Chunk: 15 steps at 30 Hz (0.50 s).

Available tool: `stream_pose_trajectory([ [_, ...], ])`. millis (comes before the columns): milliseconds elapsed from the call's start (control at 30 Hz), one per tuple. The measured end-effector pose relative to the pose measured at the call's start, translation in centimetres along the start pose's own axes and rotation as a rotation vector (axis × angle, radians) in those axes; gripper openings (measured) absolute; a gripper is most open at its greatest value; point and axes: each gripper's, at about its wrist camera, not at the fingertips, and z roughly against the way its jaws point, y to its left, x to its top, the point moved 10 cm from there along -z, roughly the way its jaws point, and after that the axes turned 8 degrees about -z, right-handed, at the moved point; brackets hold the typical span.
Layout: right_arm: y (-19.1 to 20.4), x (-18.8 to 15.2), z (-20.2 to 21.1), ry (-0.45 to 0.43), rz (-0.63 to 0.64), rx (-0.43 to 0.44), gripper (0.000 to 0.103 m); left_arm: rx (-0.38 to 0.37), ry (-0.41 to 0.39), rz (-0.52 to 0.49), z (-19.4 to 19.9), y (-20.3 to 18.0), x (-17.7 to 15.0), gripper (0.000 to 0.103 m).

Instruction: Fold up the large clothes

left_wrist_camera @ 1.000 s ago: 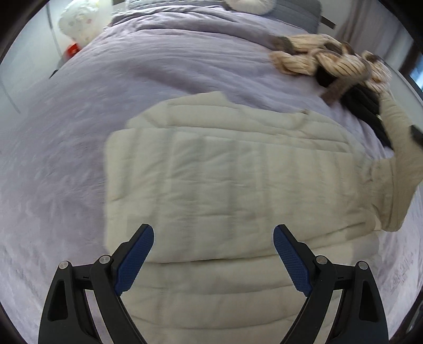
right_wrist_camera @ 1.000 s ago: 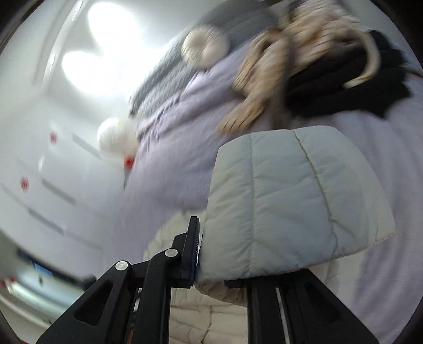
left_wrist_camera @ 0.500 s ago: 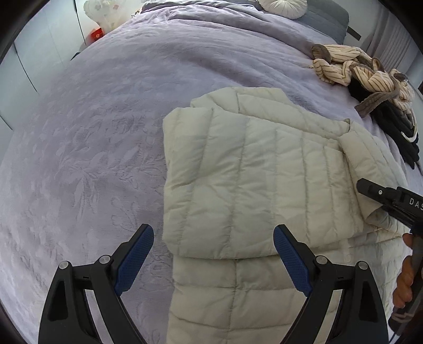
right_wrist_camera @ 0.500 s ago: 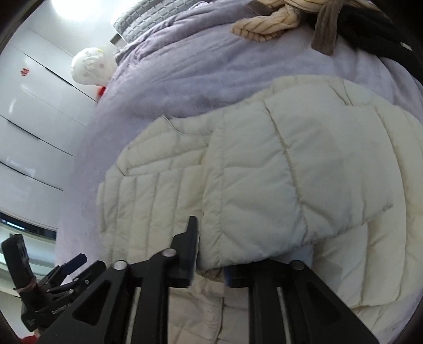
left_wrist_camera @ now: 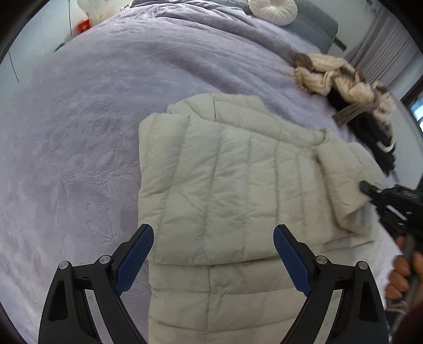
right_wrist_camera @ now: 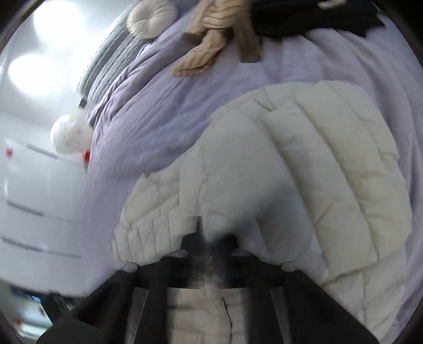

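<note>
A: Biggest thing first?

B: Lavender bedspread (left_wrist_camera: pixel 79 132), fills most of both views, w/ a faint embossed pattern. The cream quilted puffer jacket (left_wrist_camera: pixel 216 190) lies flat on it, roughly mid-bed, partly folded: one panel is laid over the body, its lower edge crossing just ahead of the left gripper, and a sleeve is folded in on the right side.

A: And from the right wrist cam?

B: Same jacket (right_wrist_camera: pixel 304 172), close up and blurry; the folded sleeve bulges right in front of the lens.

A: Other stuff on the bed?

B: Far right corner: a pile of clothes (left_wrist_camera: pixel 343 82), beige striped knit tangled w/ something black and a brown strip. Well apart from the jacket. At the head end, a round white pleated cushion (left_wrist_camera: pixel 272 10) against a grey pillow (left_wrist_camera: pixel 314 26). Off the far left edge, a white stuffed toy (right_wrist_camera: pixel 68 132) w/ a bit of red beside it.

A: Grippers?

B: Left gripper (left_wrist_camera: pixel 213 260): blue-padded fingers spread wide, nothing between them, hovering over the jacket's near part. Right gripper (right_wrist_camera: pixel 208 246): too much motion blur in its own cam; the fingers look drawn close together at the jacket's edge, but whether they pinch fabric, can't tell. In the left cam it's a black shape at the right edge, next to the folded sleeve, w/ the person's right hand (left_wrist_camera: pixel 401 275) gripping its handle.
</note>
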Motion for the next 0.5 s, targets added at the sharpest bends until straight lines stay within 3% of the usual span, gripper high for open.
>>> stream_pose_trajectory([
  [100,2.3,-0.1,-0.5,-0.017,0.138,0.006,0.004,-0.053,-0.026,0.002,0.6,0.1,0.9,0.093],
  [233,6.8,-4.9,-2.7,0.105,0.436,0.020,0.004,-0.164,-0.031,0.031,0.9,-0.2,2.0,0.093],
  [367,7.3,-8.6,-4.8,0.184,0.570,-0.053,0.009,-0.258,-0.022,0.095,0.5,-0.1,2.9,0.093],
  [400,7.2,-8.9,-5.0,0.191,0.563,-0.054,0.027,-0.267,-0.019,0.096,0.3,-0.3,3.0,0.093],
  [433,7.2,-9.0,-5.0,0.187,0.551,-0.054,0.067,-0.275,-0.013,0.094,0.1,-0.5,3.1,0.093],
  [467,7.0,-8.7,-4.7,0.178,0.544,-0.056,0.088,-0.285,-0.007,0.088,-0.1,-0.8,3.2,0.093],
  [500,7.1,-8.5,-4.3,0.158,0.540,-0.055,0.100,-0.304,-0.003,0.079,-0.3,-1.5,3.3,0.093],
])
